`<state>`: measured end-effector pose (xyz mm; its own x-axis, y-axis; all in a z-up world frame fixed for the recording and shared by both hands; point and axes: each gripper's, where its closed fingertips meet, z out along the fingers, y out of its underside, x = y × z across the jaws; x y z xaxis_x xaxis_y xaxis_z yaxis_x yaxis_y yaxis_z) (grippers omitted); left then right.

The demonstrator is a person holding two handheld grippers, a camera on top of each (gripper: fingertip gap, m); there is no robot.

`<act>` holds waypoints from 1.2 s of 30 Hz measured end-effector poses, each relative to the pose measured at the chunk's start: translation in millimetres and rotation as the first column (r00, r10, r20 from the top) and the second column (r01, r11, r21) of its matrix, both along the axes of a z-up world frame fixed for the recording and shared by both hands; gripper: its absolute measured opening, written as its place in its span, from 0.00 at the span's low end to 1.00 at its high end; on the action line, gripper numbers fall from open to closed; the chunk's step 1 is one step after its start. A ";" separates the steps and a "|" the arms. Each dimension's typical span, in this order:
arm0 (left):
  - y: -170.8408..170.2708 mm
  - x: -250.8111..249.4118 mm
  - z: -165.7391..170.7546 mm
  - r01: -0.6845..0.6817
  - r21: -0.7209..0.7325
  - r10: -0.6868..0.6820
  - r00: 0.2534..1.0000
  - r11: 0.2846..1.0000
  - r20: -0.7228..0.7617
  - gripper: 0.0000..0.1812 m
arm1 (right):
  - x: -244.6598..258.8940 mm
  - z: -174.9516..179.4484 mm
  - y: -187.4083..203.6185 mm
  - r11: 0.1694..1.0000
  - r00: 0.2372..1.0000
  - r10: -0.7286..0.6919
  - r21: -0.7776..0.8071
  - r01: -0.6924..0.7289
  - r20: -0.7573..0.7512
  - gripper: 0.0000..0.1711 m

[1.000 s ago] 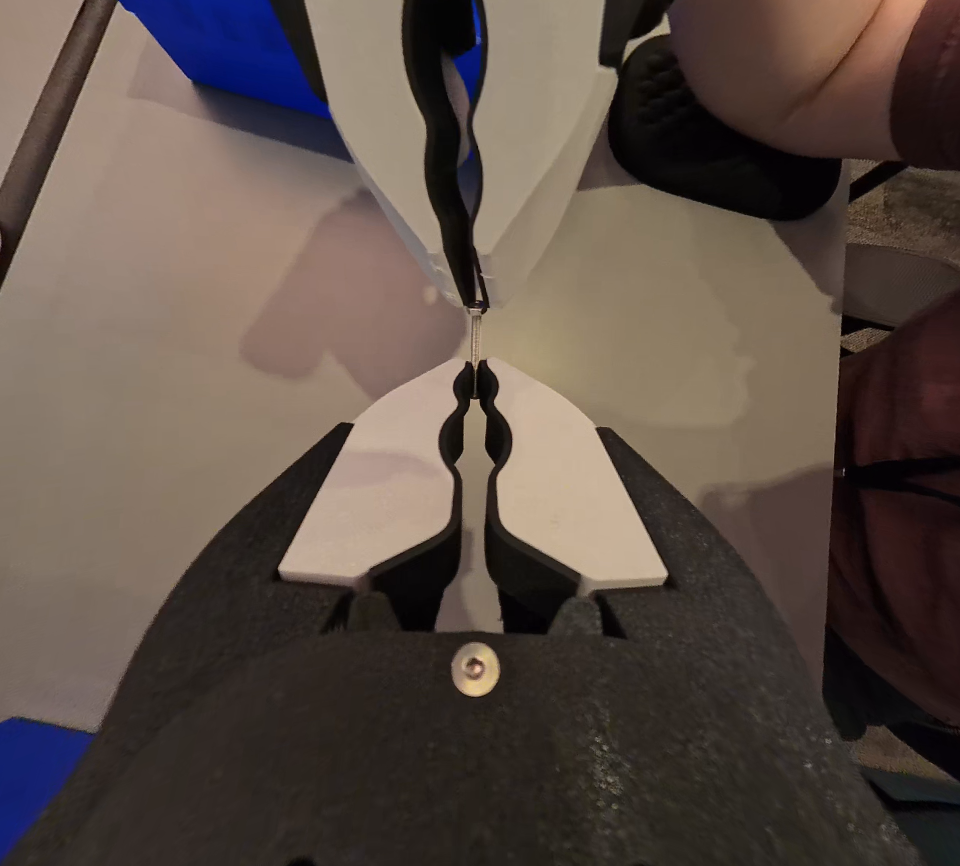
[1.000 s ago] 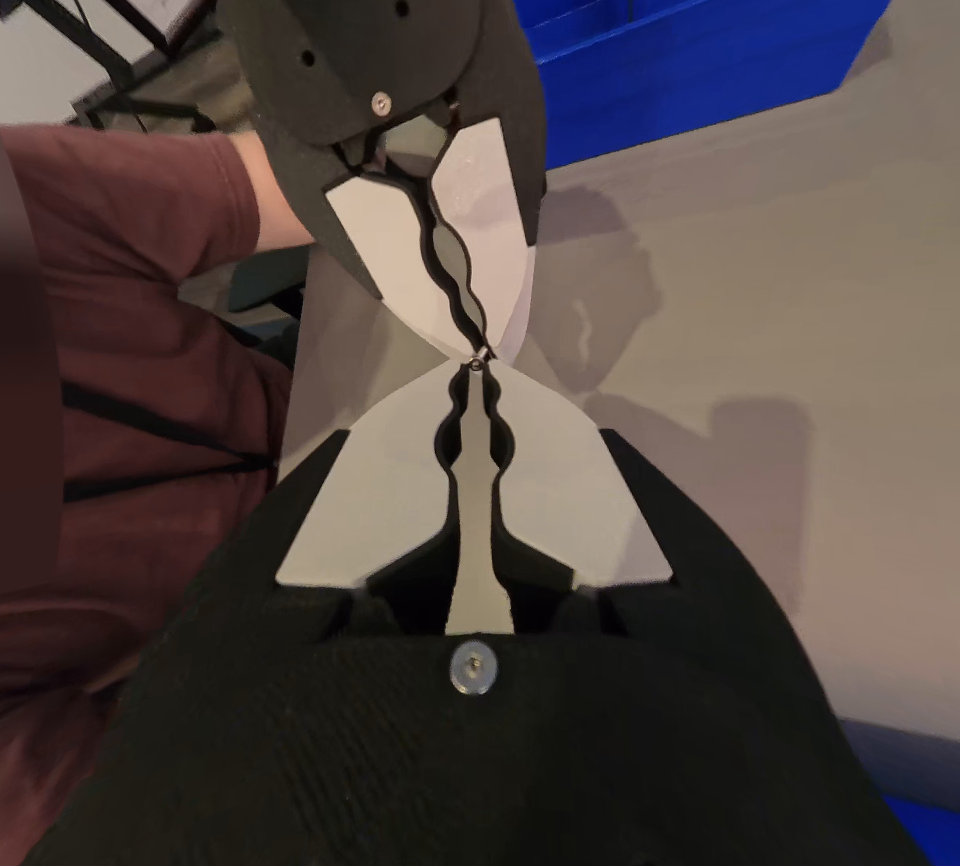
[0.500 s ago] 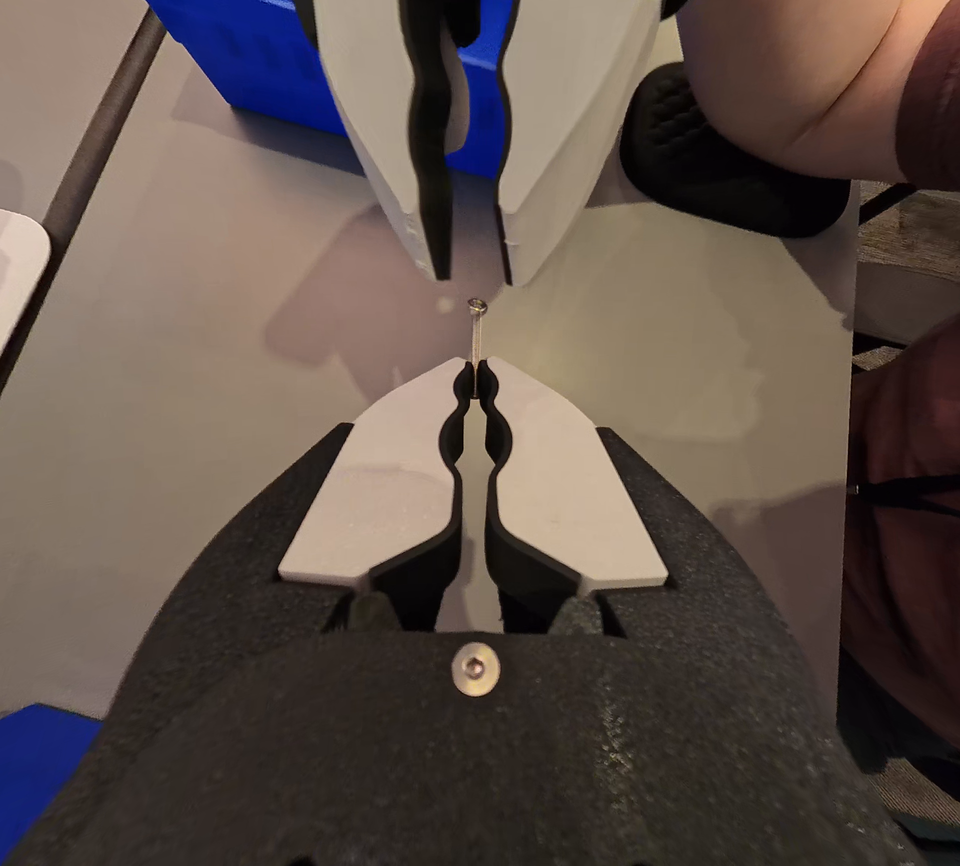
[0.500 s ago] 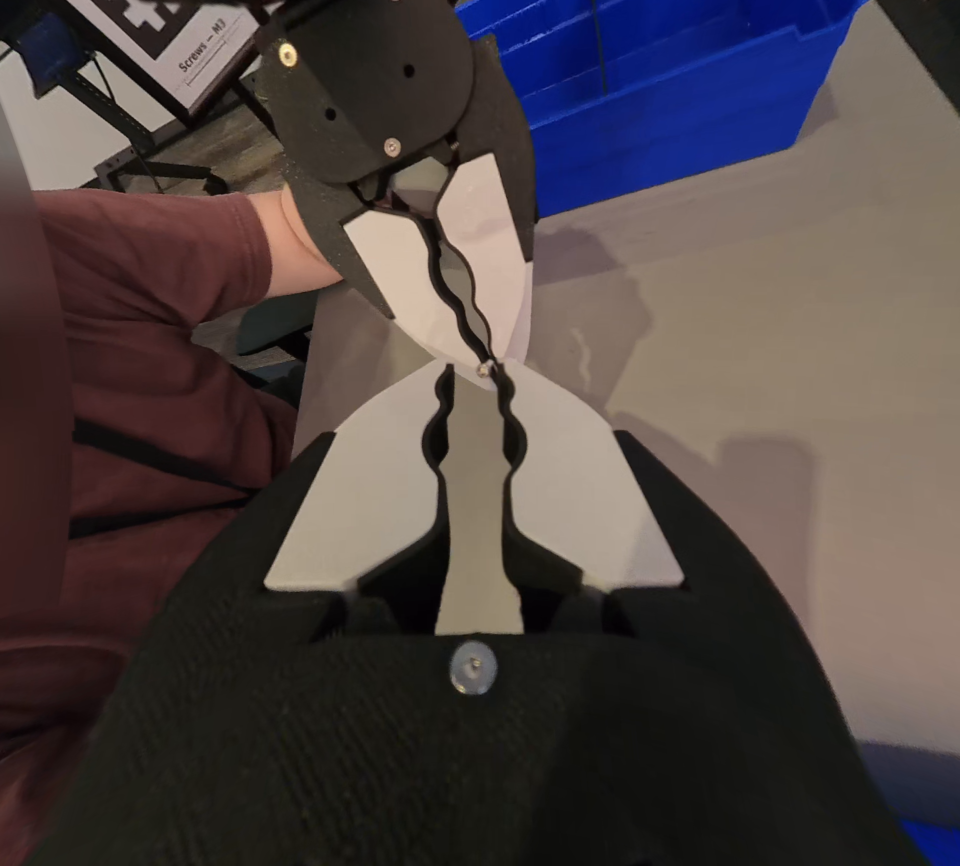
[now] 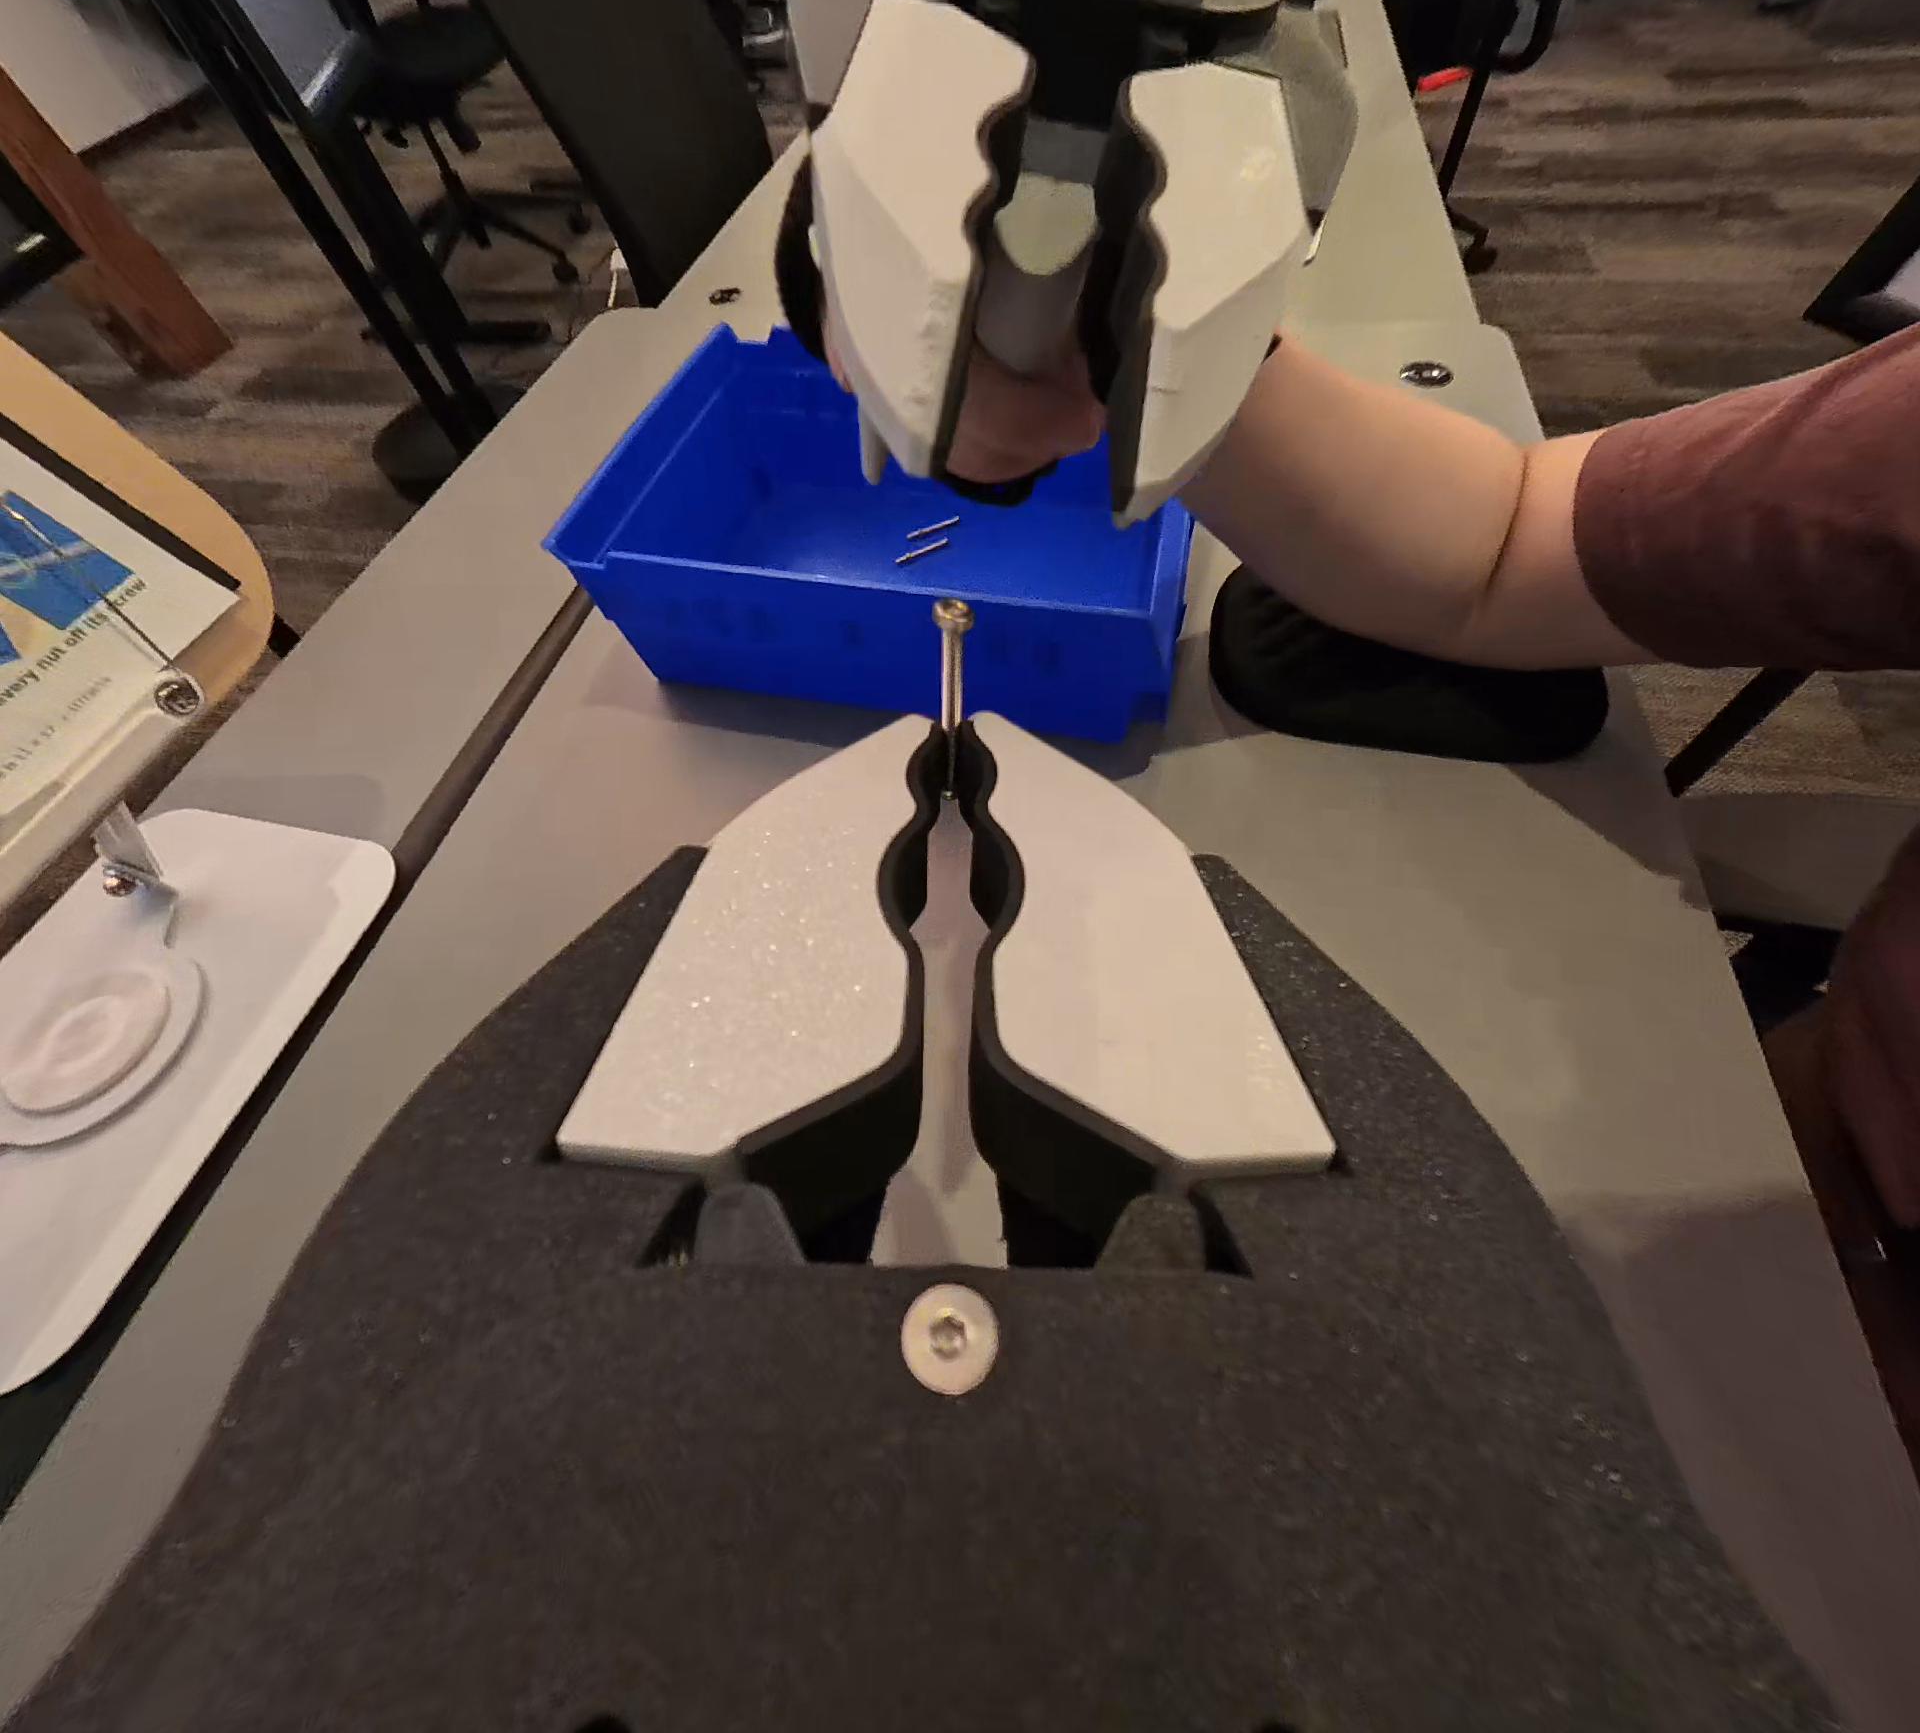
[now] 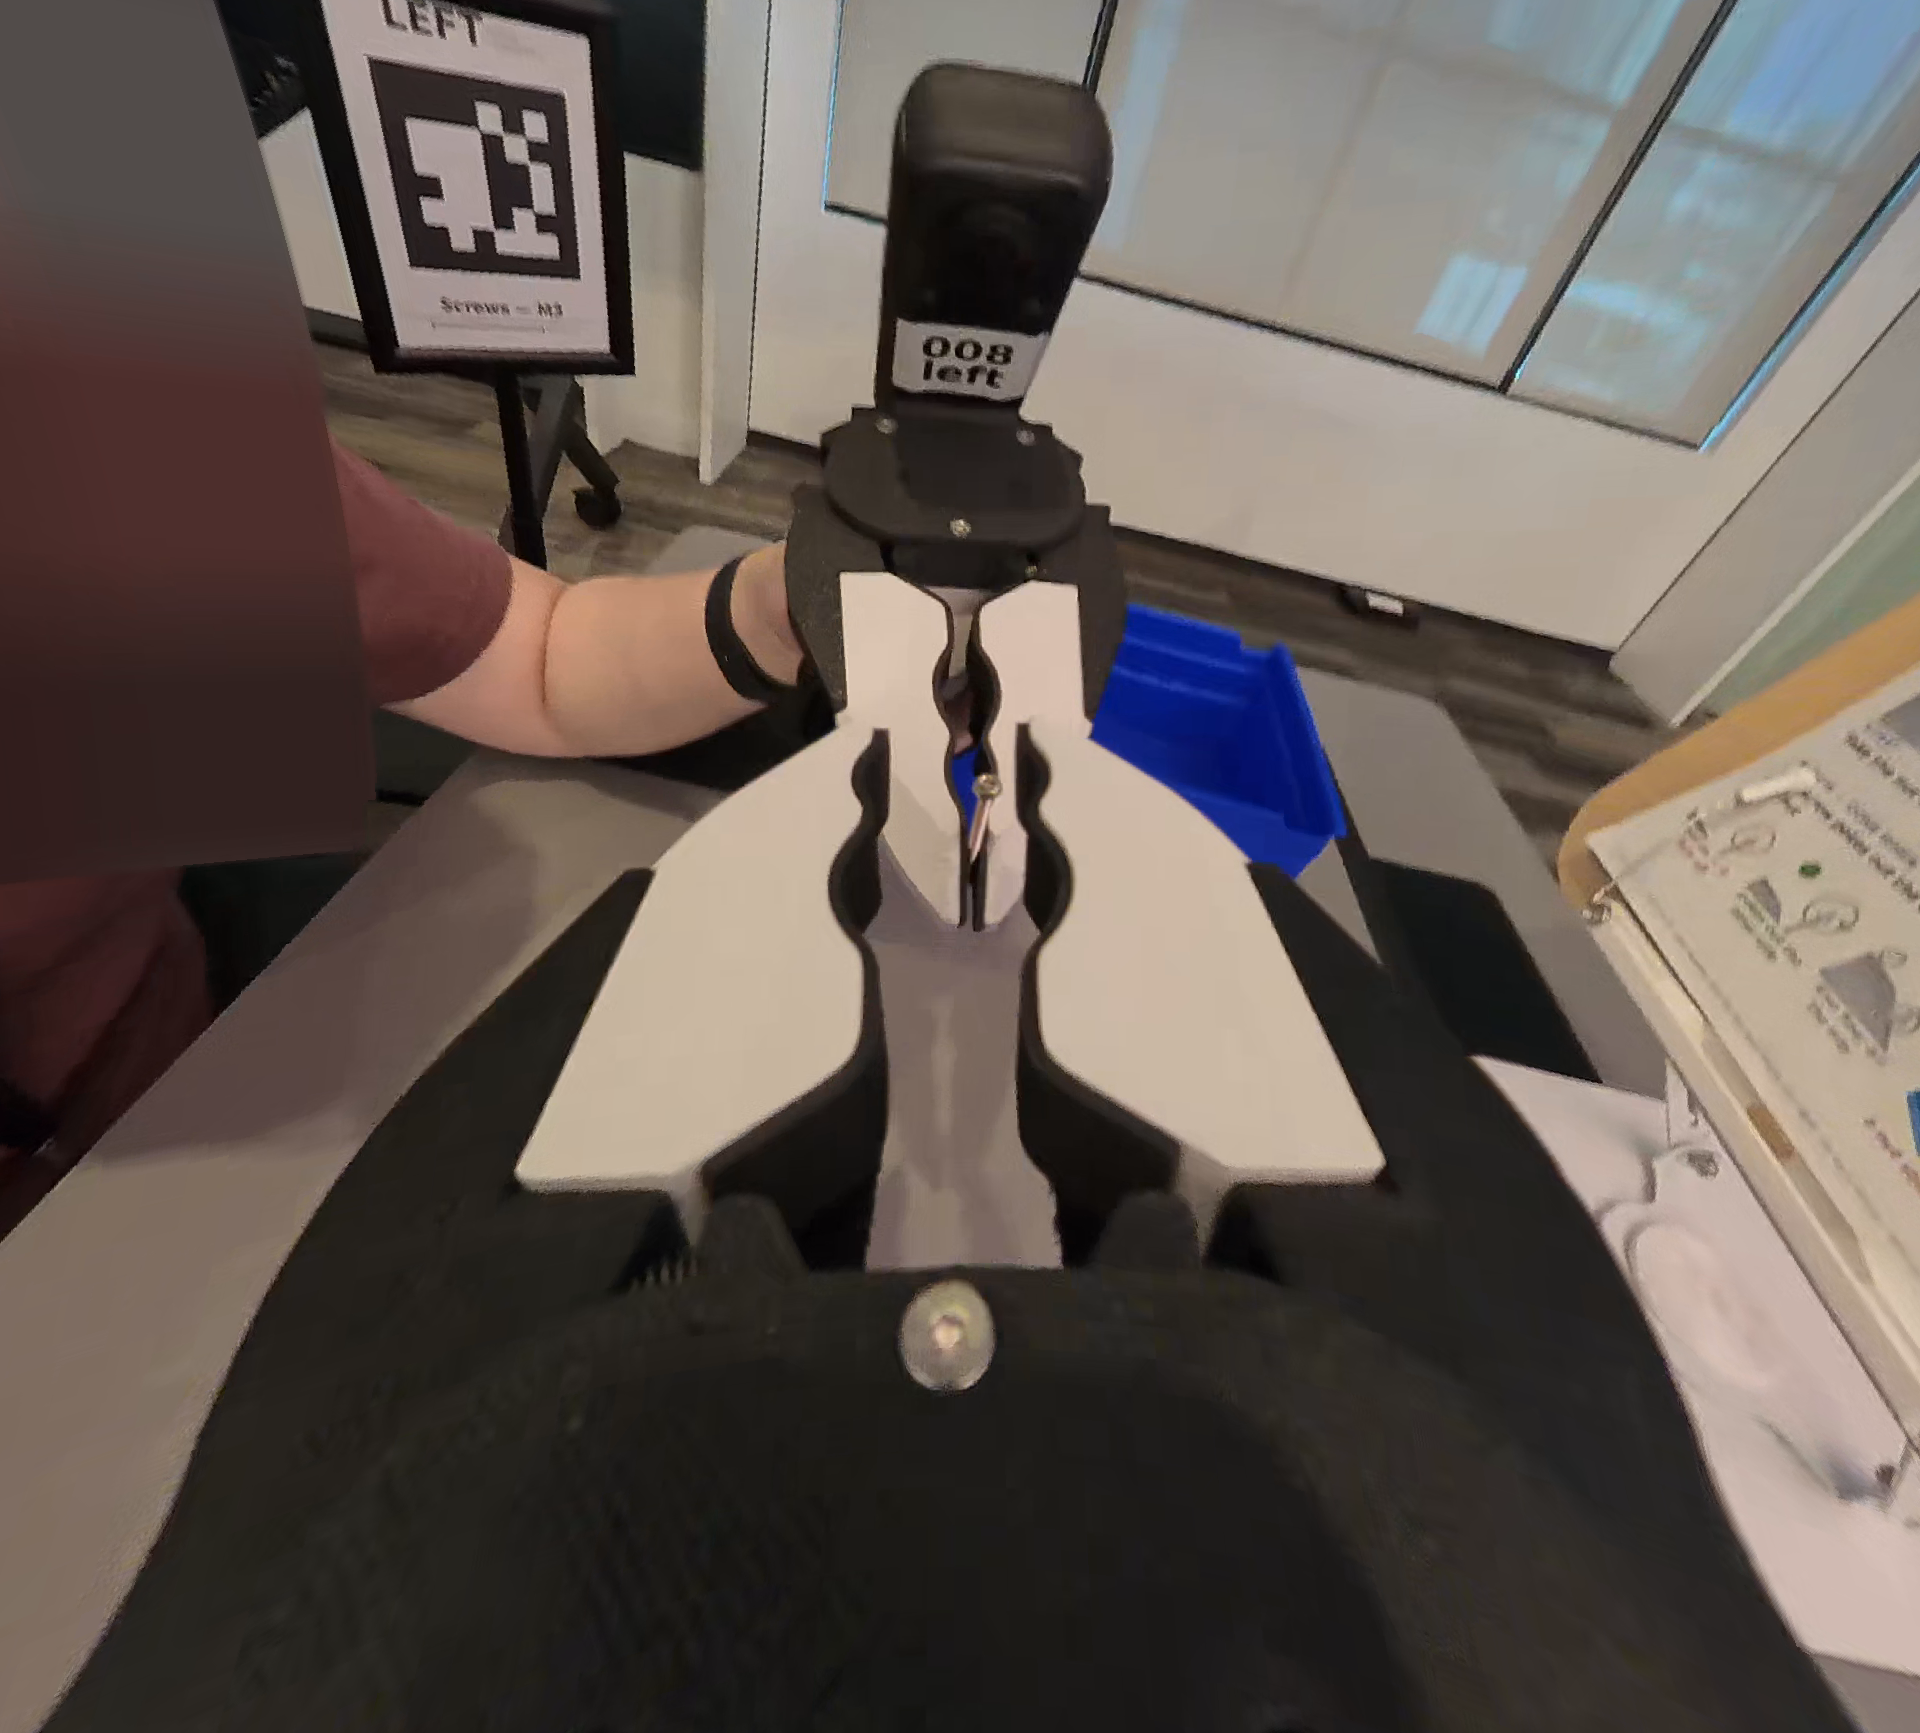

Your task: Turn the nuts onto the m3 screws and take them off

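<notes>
Slim silver M3 screw [image 5: 951,675] stood upright, pinched at its lower end by the left claw [image 5: 949,733], just before a blue plastic bin [image 5: 1039,665] on the grey tabletop [image 5: 1351,904]. Right claw [image 5: 1023,478] hung spread wide above the bin. Right wrist view: right claw [image 6: 951,753] gaped, empty; left claw [image 6: 968,920] clamped the tilted screw [image 6: 981,813].
</notes>
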<state>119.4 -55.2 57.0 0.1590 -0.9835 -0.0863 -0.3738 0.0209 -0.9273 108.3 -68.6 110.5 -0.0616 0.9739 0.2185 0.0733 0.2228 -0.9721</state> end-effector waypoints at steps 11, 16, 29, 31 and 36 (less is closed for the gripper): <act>-8.5 2.4 8.1 0.036 -0.029 -0.035 0.998 0.999 0.052 0.01 | -5.9 -3.2 -1.1 0.998 0.999 0.014 0.062 -0.011 -0.040 0.10; -10.7 2.7 8.0 0.043 -0.034 -0.041 0.998 0.998 0.049 0.01 | -7.3 -5.7 -1.2 0.999 0.998 0.039 0.036 -0.037 -0.045 0.08; -13.8 4.8 1.4 0.054 -0.046 -0.054 0.998 0.997 0.016 0.01 | -7.5 -10.7 -2.5 0.997 0.997 0.069 0.040 -0.067 -0.037 0.07; -13.9 4.8 1.3 0.055 -0.049 -0.054 0.998 0.997 0.018 0.01 | -6.8 -11.6 -2.3 0.997 0.997 0.074 0.035 -0.073 -0.033 0.07; -14.3 5.0 1.1 0.056 -0.051 -0.055 0.998 0.997 0.016 0.01 | -6.0 -13.5 -2.0 0.996 0.996 0.085 0.025 -0.084 -0.028 0.04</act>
